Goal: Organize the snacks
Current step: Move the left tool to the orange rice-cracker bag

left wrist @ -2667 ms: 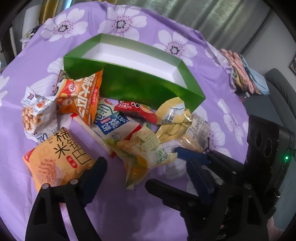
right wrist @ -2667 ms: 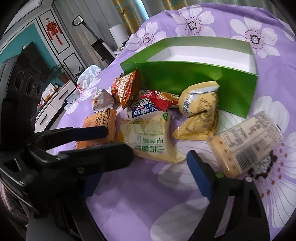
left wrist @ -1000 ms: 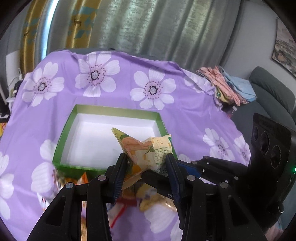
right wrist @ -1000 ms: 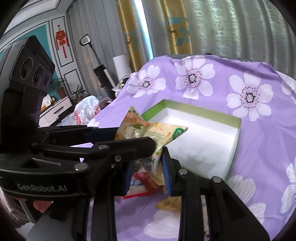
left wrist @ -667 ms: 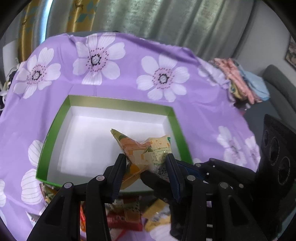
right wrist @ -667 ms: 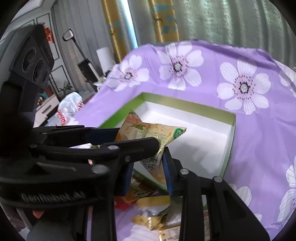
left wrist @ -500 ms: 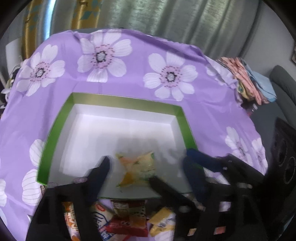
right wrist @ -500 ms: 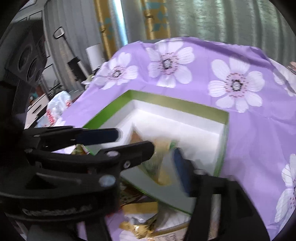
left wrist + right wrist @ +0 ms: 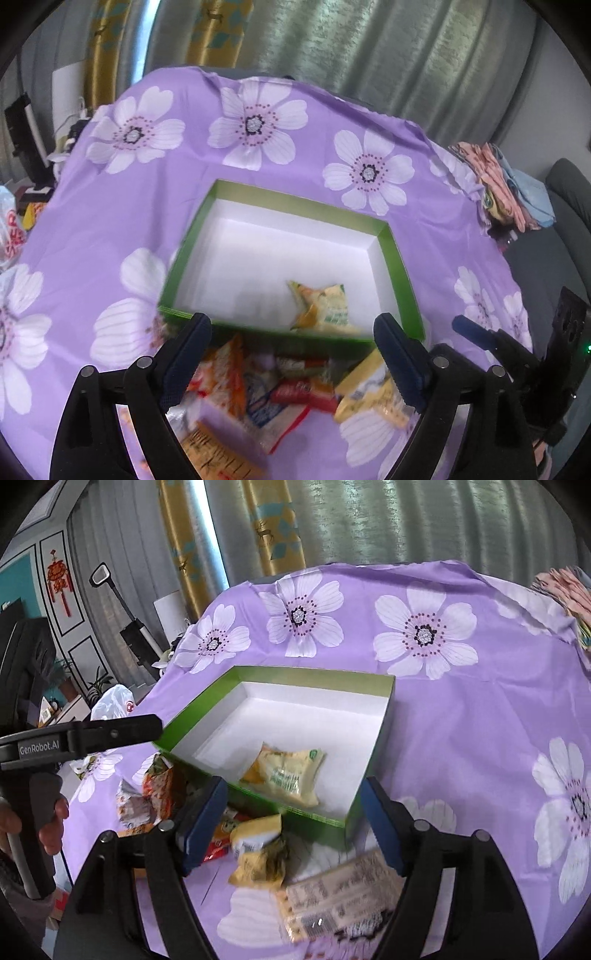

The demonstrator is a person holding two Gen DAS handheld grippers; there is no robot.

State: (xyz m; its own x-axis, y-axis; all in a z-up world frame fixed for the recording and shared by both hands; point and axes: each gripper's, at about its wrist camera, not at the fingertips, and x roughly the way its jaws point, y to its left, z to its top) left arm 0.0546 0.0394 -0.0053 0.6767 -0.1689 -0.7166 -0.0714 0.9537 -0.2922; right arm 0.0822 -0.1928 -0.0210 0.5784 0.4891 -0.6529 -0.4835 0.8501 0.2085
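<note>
A green box [image 9: 397,258] with a white inside stands on the purple flowered cloth; it also shows in the right wrist view [image 9: 388,716]. A yellow snack bag [image 9: 325,306] lies inside it near the front right corner, also seen in the right wrist view [image 9: 286,773]. My left gripper [image 9: 295,354] is open and empty above the box's near wall. My right gripper [image 9: 291,819] is open and empty over the same wall. Several loose snack bags [image 9: 258,384] lie in front of the box.
A cracker pack [image 9: 343,901] and a crumpled yellow bag [image 9: 258,856] lie near the right gripper. Folded clothes [image 9: 506,184] sit at the cloth's far right edge. A white plastic bag [image 9: 110,701] and room furniture lie beyond the left edge.
Both grippers held the yellow snack bag together over the box, then opened. The bag dropped into the box and lies there; both grippers have pulled back slightly.
</note>
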